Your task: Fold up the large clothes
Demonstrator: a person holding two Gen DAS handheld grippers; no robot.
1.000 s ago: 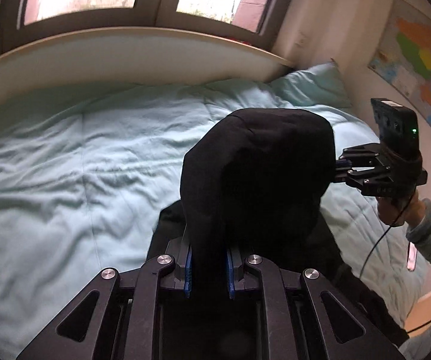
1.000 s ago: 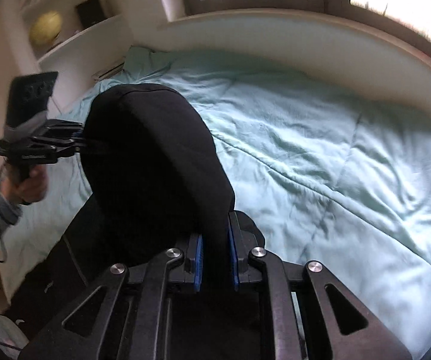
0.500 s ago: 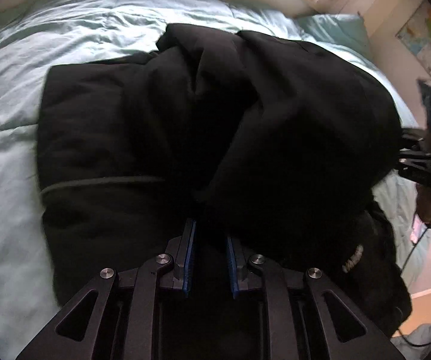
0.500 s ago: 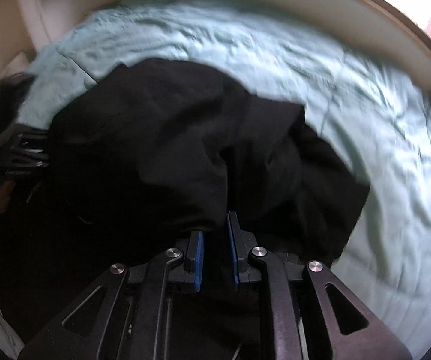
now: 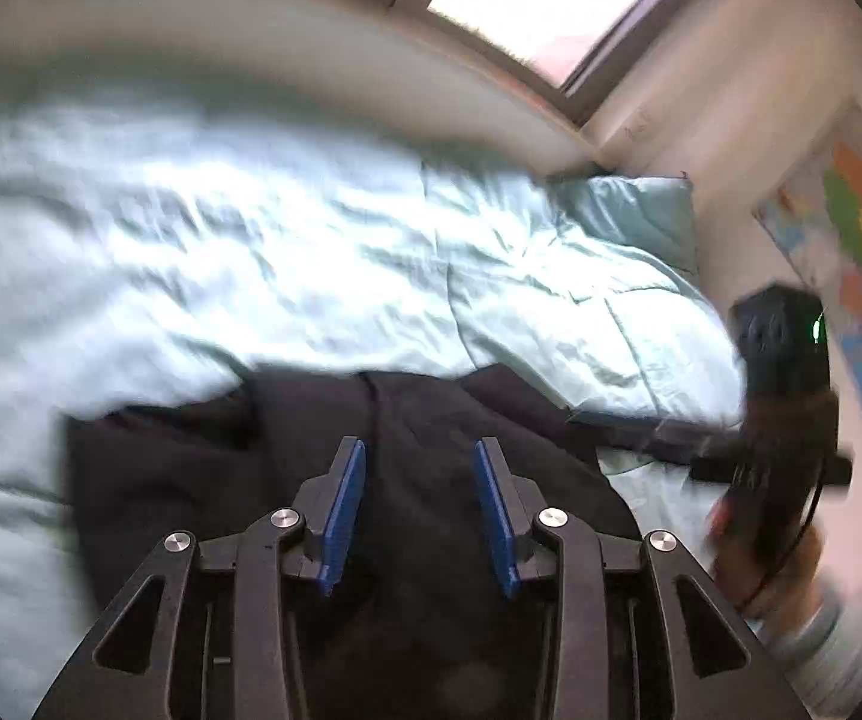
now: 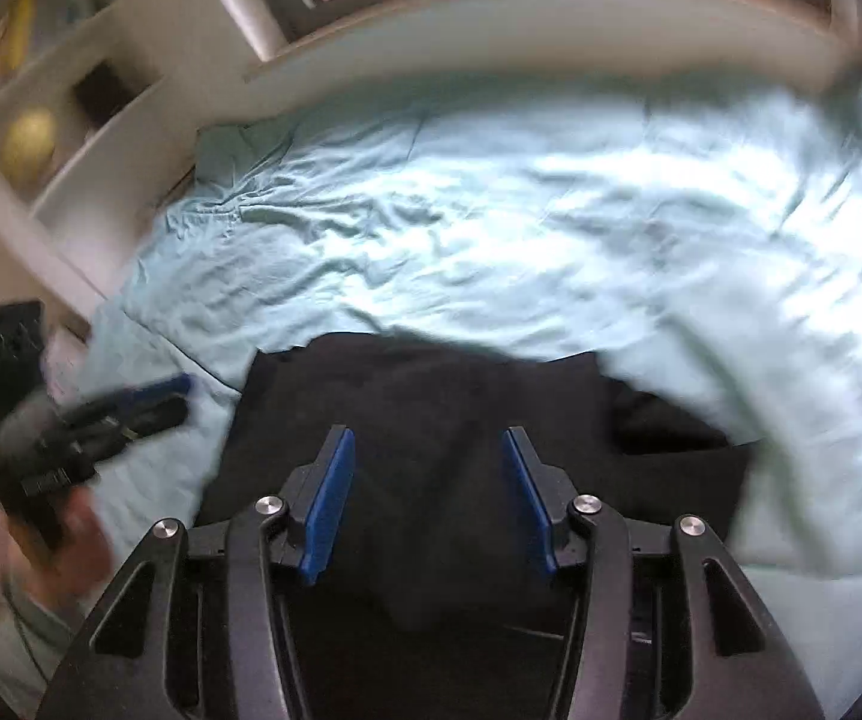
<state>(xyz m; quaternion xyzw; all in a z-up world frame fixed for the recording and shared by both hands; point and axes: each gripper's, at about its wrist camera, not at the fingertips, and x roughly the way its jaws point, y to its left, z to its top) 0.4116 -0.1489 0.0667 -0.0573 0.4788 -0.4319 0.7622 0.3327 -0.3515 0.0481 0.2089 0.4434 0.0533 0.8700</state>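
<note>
The black garment (image 5: 419, 438), a second ago lifted and pinched in both tongs, is now laid down on the bed (image 5: 203, 252) at its near edge. The jaws of the left tongs (image 5: 420, 480) have just been opening; cloth is seen between the blue pads but is not pressed, so it is released. Right of the garment, the jaws of the right tongs (image 6: 428, 483) have likewise just been opening over the cloth, nothing being gripped. A fold is judged to be completed, with smoothing or a further fold left. No containers are seen.
</note>
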